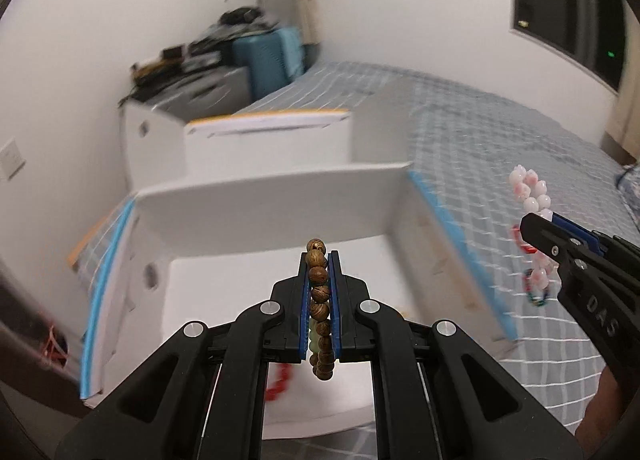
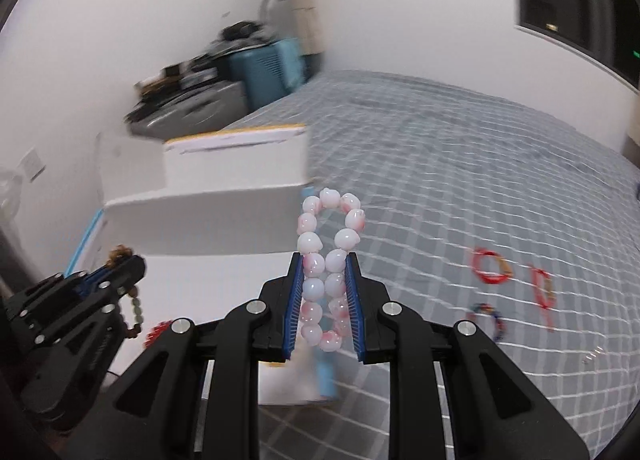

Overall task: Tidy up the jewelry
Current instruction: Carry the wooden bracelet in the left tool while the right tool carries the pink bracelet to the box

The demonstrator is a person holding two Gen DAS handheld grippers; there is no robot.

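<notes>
My left gripper point(image 1: 319, 260) is shut on a brown wooden bead bracelet point(image 1: 320, 296) with some pale green beads, held above the open white box point(image 1: 248, 300). A red bracelet point(image 1: 280, 378) lies on the box floor. My right gripper point(image 2: 323, 260) is shut on a pink-and-white bead bracelet point(image 2: 326, 256), held over the checked bedspread at the box's right edge. In the left wrist view the right gripper point(image 1: 534, 220) shows at the right with the pink bracelet point(image 1: 530, 190). In the right wrist view the left gripper point(image 2: 132, 260) shows at the lower left.
More bracelets lie on the grey checked bedspread point(image 2: 460, 180): red ones point(image 2: 490, 266), point(image 2: 544, 292) and a multicoloured one point(image 2: 490, 318). A second white box with an orange edge point(image 1: 268, 140) stands behind the open one. A blue suitcase point(image 1: 272, 56) and clutter stand by the wall.
</notes>
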